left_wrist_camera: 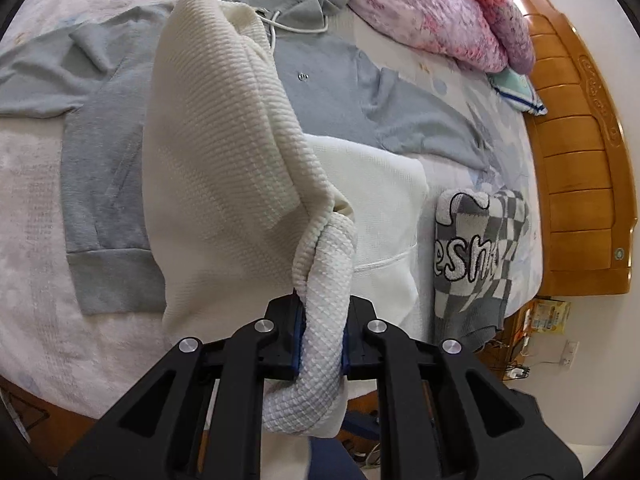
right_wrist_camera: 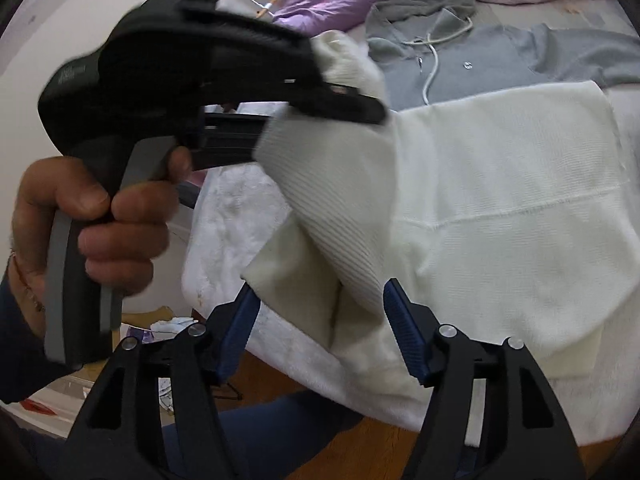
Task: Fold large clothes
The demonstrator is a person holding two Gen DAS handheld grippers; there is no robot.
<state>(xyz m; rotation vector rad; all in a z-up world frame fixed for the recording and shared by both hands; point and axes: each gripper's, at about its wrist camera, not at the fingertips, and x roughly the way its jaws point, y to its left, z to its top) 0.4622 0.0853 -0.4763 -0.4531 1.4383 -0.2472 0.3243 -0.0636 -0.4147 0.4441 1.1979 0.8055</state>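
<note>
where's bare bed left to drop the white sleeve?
Mostly the pale sheet left of the grey hoodie, out to the bed edge. A narrower strip runs between the hoodie's sleeve and the headboard. Crowded: centre, white sweater over the hoodie; checkered garment; pink quilt. Left gripper holds the sleeve; right gripper is open.

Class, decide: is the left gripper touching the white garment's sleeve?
Touching. The left wrist view shows the left gripper with both jaws pressed against the white sleeve, which is bunched between them with no gap.

Left gripper clamped, apparently raised; right gripper spread.
</note>
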